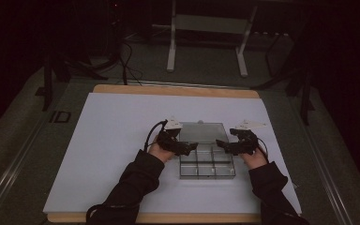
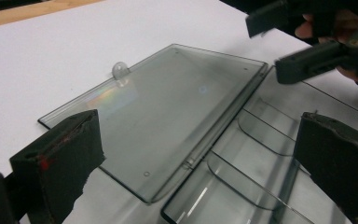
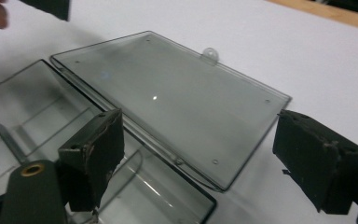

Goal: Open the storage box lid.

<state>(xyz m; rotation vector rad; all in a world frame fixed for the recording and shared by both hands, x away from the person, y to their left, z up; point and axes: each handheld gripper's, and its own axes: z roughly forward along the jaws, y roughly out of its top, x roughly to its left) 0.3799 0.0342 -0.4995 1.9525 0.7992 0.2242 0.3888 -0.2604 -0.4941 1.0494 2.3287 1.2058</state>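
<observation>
- Black pads of the left tool [image 2: 200, 154] stand wide apart with nothing between them; below lie the lid and the compartments.
- Right tool [image 3: 200, 158] is also wide open and holds nothing.
- Clear plastic box [image 1: 207, 161] lies on the white sheet [image 1: 108, 140] of the desk, between both tools.
- Its lid [image 2: 168, 107] is folded fully back and lies flat, joined at the hinge.
- Compartments [image 2: 256, 154] with thin dividers look empty.
- Small round tab [image 3: 209, 55] sticks out from the lid edge.
</observation>
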